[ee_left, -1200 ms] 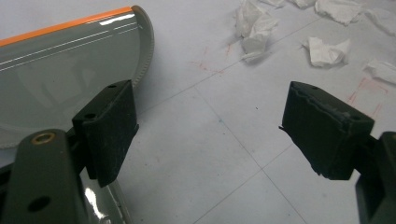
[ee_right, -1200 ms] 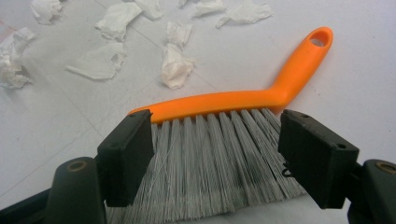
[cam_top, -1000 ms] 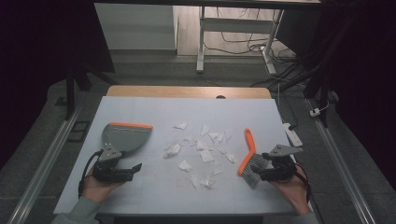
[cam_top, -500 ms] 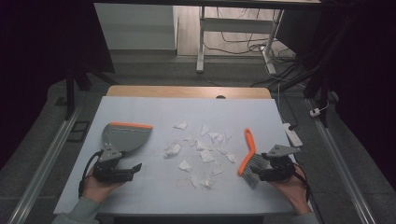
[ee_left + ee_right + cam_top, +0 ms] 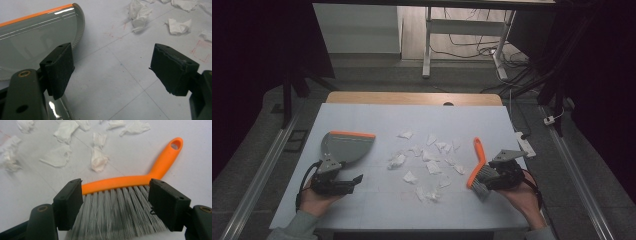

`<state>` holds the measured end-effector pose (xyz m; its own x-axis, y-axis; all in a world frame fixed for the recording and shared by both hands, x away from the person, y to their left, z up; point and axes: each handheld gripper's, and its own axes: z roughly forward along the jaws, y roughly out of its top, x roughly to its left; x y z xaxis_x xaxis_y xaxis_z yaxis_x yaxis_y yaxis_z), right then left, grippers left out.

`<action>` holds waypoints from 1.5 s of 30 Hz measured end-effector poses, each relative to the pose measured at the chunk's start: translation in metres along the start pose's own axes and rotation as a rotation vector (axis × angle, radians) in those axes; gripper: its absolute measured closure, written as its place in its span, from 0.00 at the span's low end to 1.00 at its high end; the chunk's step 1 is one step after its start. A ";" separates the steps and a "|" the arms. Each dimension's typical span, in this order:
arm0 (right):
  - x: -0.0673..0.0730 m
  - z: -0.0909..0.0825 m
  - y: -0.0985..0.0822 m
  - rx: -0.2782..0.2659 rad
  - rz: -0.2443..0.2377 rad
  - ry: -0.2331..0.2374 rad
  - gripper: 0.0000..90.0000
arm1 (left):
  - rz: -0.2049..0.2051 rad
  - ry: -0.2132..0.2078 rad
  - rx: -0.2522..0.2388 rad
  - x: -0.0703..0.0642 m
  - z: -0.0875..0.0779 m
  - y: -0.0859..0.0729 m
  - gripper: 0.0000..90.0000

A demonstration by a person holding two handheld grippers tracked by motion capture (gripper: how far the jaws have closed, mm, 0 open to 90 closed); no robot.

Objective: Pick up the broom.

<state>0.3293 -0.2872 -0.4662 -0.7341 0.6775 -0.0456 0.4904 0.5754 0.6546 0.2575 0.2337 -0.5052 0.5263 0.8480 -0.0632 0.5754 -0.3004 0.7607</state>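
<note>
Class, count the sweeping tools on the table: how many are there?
2. The grey dustpan lies at the left, near the left gripper; the orange brush lies at the right, by the right gripper.

High view overlooks the table; gripper views sit close above it.

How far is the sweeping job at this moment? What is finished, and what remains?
Nothing is swept yet: the paper scraps lie scattered on the table, and the dustpan holds none. In hand: the right gripper has its open jaws around the brush bristles, while the left gripper is open beside the dustpan. Grasping both and sweeping remain.
</note>
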 end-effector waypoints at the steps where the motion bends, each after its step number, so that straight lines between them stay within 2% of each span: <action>1: 0.000 0.001 0.002 0.006 0.005 0.002 0.32 | 0.004 -0.001 0.002 0.000 0.000 0.000 0.22; 6: -0.004 0.005 0.023 0.028 0.034 -0.029 0.33 | 0.017 -0.001 0.004 -0.002 0.001 0.000 0.22; 9: -0.005 0.005 0.029 0.043 0.039 -0.028 0.34 | 0.018 0.002 0.001 -0.002 0.000 0.000 0.22; 12: -0.009 0.009 0.040 0.065 0.084 -0.032 0.34 | 0.025 0.004 0.004 -0.002 0.001 0.000 0.22; 17: -0.015 0.013 0.052 0.091 0.111 -0.040 0.34 | 0.035 0.004 0.006 -0.004 0.001 0.001 0.22; 19: -0.020 0.012 0.058 0.111 0.140 -0.056 0.34 | 0.035 0.005 0.006 -0.003 0.002 0.000 0.22; 23: -0.027 0.013 0.064 0.161 0.159 -0.076 0.35 | 0.037 0.007 0.006 -0.003 0.001 0.000 0.22; 25: -0.028 0.014 0.066 0.177 0.166 -0.081 0.35 | 0.038 0.007 0.004 -0.004 0.001 0.000 0.22; 29: -0.037 0.029 0.070 0.302 0.207 -0.123 0.35 | 0.040 0.007 0.011 -0.004 0.002 0.000 0.22; 32: -0.042 0.040 0.071 0.353 0.234 -0.135 0.35 | 0.040 0.008 0.011 -0.003 0.002 0.000 0.22; 33: -0.042 0.040 0.071 0.353 0.234 -0.135 0.35 | 0.040 0.007 0.012 -0.003 0.002 0.000 0.22; 38: -0.050 0.062 0.072 0.409 0.258 -0.146 0.35 | 0.047 0.007 0.015 -0.004 0.003 0.000 0.22; 45: -0.056 0.074 0.066 0.445 0.292 -0.172 0.38 | 0.045 0.009 0.016 -0.004 0.004 -0.001 0.22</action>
<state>0.4376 -0.2536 -0.4761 -0.4692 0.8813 -0.0567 0.8401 0.4652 0.2789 0.2572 0.2291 -0.5080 0.5466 0.8371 -0.0233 0.5614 -0.3456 0.7519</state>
